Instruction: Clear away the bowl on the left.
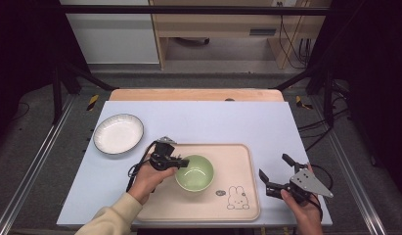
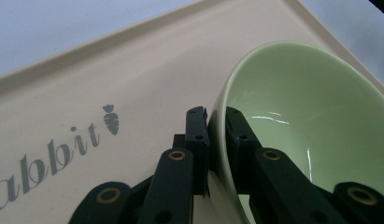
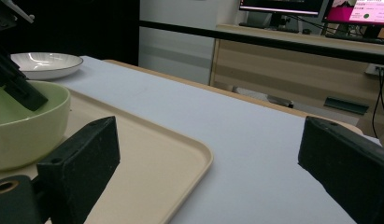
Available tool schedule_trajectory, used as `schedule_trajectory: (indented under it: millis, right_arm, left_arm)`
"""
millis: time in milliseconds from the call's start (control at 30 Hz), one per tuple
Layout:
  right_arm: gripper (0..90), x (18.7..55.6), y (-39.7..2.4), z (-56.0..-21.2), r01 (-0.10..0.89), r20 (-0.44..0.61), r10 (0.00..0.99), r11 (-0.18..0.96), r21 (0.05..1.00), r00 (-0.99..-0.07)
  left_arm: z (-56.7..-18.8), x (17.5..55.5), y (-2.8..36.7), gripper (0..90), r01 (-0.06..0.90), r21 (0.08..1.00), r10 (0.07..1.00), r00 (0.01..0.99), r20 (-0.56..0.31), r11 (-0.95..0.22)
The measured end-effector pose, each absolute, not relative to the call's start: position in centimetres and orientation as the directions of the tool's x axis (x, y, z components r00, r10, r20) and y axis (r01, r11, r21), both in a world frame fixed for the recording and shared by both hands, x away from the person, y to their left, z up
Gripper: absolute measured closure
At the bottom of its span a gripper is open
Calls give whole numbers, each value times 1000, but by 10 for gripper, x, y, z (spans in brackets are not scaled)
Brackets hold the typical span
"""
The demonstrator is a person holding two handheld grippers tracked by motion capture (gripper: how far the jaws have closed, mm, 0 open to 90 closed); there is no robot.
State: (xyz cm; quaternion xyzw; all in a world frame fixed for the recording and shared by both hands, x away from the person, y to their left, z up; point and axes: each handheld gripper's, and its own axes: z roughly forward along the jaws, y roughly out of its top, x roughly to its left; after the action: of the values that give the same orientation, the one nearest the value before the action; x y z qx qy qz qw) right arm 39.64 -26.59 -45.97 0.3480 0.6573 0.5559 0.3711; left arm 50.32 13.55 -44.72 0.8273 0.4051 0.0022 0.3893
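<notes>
A pale green bowl (image 1: pixel 195 172) sits on a beige tray (image 1: pixel 242 161) with a rabbit drawing. My left gripper (image 1: pixel 181 162) is shut on the bowl's left rim. In the left gripper view the bowl (image 2: pixel 311 112) has its rim pinched between my left gripper (image 2: pixel 216 116), one jaw outside the wall and one inside, over the tray (image 2: pixel 133 70). My right gripper (image 1: pixel 274 171) stands open at the tray's right edge, above the blue mat. In the right gripper view my right gripper (image 3: pixel 213 158) holds nothing; the bowl (image 3: pixel 21 126) and tray (image 3: pixel 147 163) lie to its left.
A white plate (image 1: pixel 118 133) rests on the blue mat at the back left, and the same plate (image 3: pixel 46 64) appears far off in the right gripper view. Black frame bars stand around the table. A wooden desk and monitors lie beyond the far edge.
</notes>
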Motion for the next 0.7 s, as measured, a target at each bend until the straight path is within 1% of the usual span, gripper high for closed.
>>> schedule_trajectory:
  millis: [33,67,100,167,233,267,333,400,533,600,667,700]
  right_arm:
    - [55,396,-266,-460,46,-101,870,140,989,-482]
    - [55,396,-267,-460,46,-100,870,140,989,-482]
    - [55,396,-267,-460,46,-101,870,140,989,-482]
    - [55,396,-267,-460,47,-102,870,141,989,-482]
    - [55,396,-266,-460,46,-102,871,141,989,-481]
    - [55,397,-266,-460,45,-103,870,142,989,-483]
    - [55,397,-266,-460,46,-104,869,144,989,-483]
    - [55,396,-266,-460,48,-105,869,146,988,-484]
    - [54,397,-266,-460,45,-105,869,144,989,-484]
    - [54,397,-265,-460,45,-106,867,146,988,-486]
    - [54,397,-265,-460,48,-108,867,150,988,-486]
    - [54,397,-265,-461,49,-107,868,149,988,-486]
  left_arm:
    - [-447,503,135,806,667,650,676,669,-309,-363]
    - [-446,501,134,780,654,659,685,672,-280,-373]
    - [-446,501,134,775,654,659,685,672,-280,-373]
    - [-444,497,130,763,624,677,701,678,-221,-390]
    - [-444,495,128,713,599,693,701,688,-189,-401]
    - [-443,494,127,677,597,698,701,687,-192,-395]
    - [-442,494,127,636,582,707,705,689,-168,-401]
    - [-441,493,128,582,583,712,709,684,-169,-393]
    - [-438,493,131,547,571,719,707,689,-157,-397]
    - [-435,492,132,480,551,733,705,695,-138,-399]
    - [-433,492,132,469,550,737,706,694,-141,-393]
    - [-432,491,132,432,546,742,711,690,-133,-390]
